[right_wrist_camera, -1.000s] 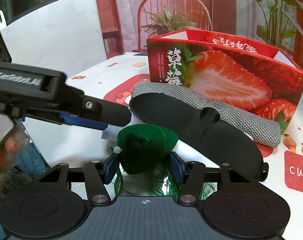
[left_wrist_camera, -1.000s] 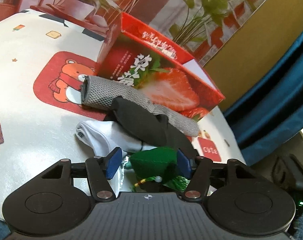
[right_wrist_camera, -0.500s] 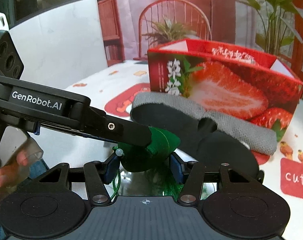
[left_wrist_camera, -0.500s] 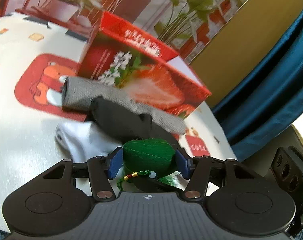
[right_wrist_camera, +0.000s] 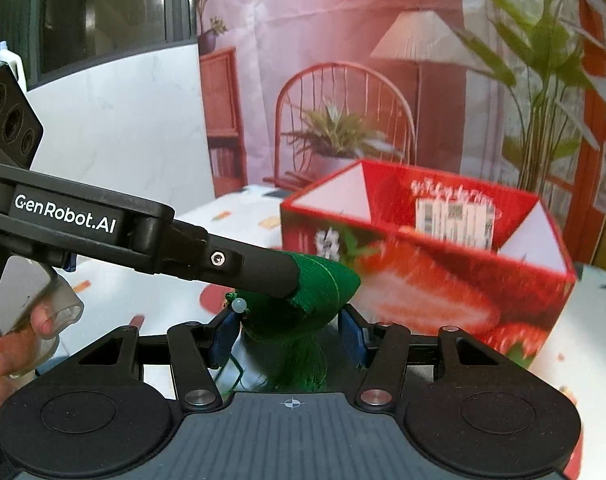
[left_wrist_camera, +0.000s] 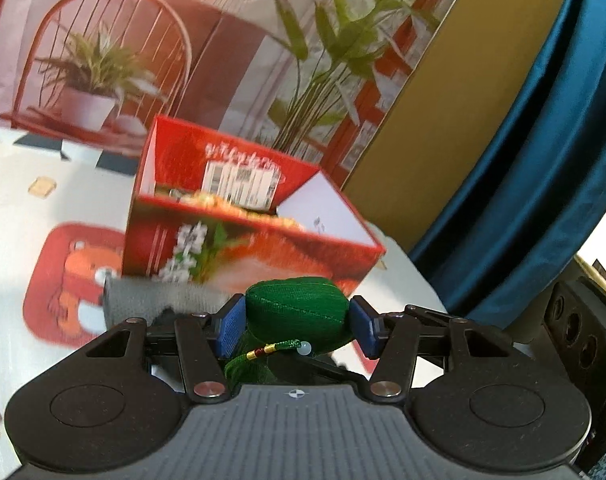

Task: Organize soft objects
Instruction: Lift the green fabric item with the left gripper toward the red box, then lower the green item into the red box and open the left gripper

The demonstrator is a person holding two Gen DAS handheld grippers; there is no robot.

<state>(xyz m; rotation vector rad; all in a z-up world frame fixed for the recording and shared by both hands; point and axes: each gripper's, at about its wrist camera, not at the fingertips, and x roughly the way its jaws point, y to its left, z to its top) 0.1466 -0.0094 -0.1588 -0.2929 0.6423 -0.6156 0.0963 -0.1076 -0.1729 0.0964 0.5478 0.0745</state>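
We see the left gripper [left_wrist_camera: 297, 328] raised above the tabletop [left_wrist_camera: 19, 208], fingers clamping the green pouch [left_wrist_camera: 299, 314] before the blurred strawberry box [left_wrist_camera: 239, 236]. The right gripper [right_wrist_camera: 291, 334] is spread around its tassel [right_wrist_camera: 301, 364], contact unclear.

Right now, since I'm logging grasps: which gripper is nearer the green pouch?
Left. The left gripper has its jaws pressed on both sides of the green pouch; the right gripper sits just under it, tassel hanging between its jaws, contact unclear.

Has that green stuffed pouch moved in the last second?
Yes. The green pouch, pinched in the left gripper, has been lifted off the table, now level with the strawberry box.
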